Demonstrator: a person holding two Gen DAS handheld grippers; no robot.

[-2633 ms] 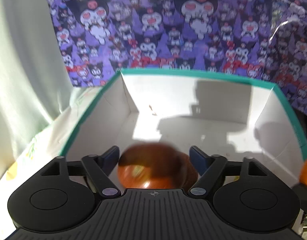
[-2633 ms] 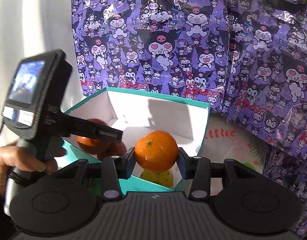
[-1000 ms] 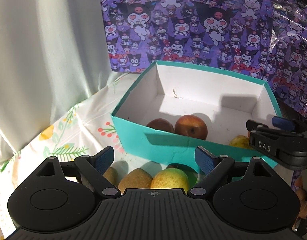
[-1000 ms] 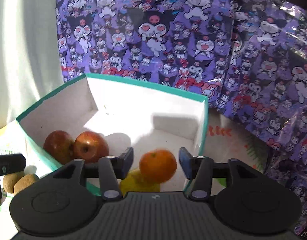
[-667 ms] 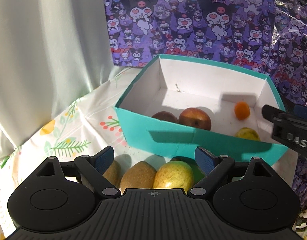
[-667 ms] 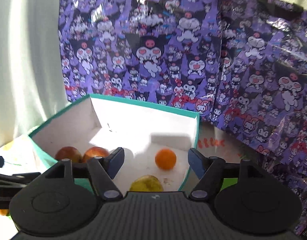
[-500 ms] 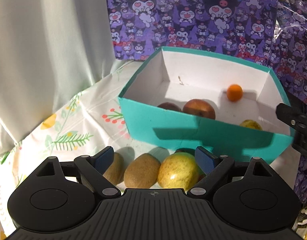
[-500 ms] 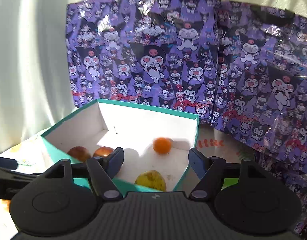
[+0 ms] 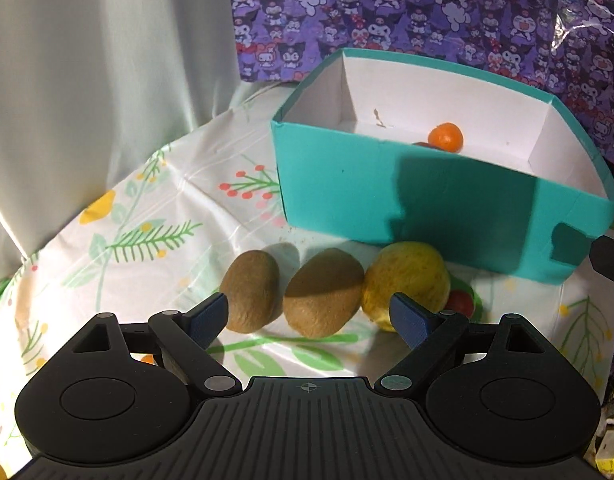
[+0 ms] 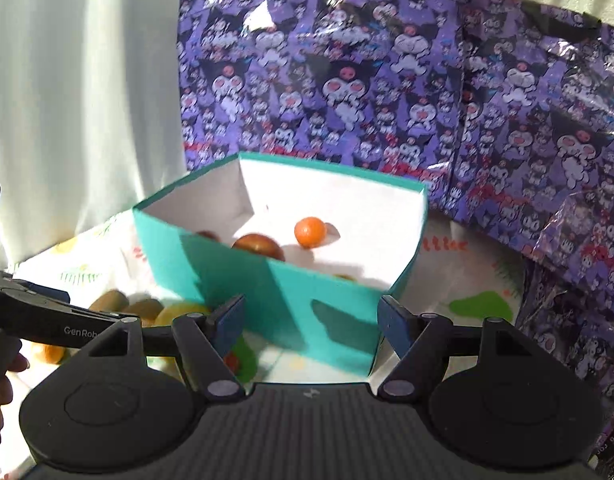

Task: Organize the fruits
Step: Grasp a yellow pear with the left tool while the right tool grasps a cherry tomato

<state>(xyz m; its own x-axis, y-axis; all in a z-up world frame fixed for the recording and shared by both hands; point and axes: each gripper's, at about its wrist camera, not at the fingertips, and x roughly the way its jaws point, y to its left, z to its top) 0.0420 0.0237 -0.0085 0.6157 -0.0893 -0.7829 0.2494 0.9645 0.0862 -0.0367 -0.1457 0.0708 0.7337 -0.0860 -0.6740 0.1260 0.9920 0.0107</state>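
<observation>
A teal box with a white inside stands on the flowered cloth. It holds an orange mandarin, which also shows in the right wrist view, and a red apple. In front of the box lie two brown kiwis and a yellow pear. My left gripper is open and empty, just short of the kiwis. My right gripper is open and empty, in front of the box's near corner.
A purple cartoon-print bag stands behind the box. A pale curtain hangs at the left. A small red fruit lies beside the pear. The left gripper's arm reaches in at the right view's left edge.
Both grippers have pulled back from the box. The right gripper let the mandarin go and it rolled to the back of the box. The left gripper came down toward the kiwis.
</observation>
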